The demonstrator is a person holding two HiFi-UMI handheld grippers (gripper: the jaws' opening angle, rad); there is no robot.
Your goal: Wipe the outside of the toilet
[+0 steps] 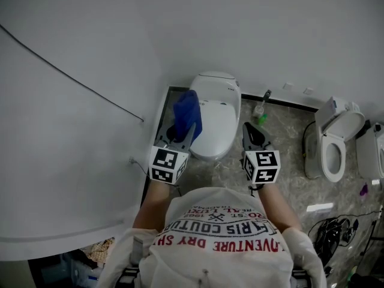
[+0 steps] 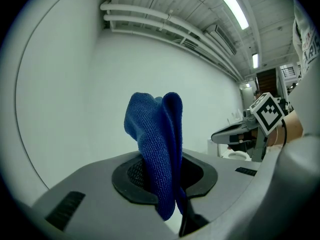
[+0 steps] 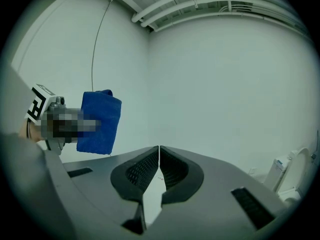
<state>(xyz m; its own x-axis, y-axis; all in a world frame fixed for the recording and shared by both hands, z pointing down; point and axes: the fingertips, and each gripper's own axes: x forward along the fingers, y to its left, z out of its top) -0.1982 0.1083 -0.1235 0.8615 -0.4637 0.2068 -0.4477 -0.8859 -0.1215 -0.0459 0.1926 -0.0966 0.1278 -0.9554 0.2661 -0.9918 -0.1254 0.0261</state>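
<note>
Blue cloth raised over the closed white toilet

The left gripper has its jaws clamped on a blue microfibre cloth, which stands up above the left side of the toilet by the wall. The right gripper, jaws pressed together on nothing, hangs beside the toilet's right side.
</note>
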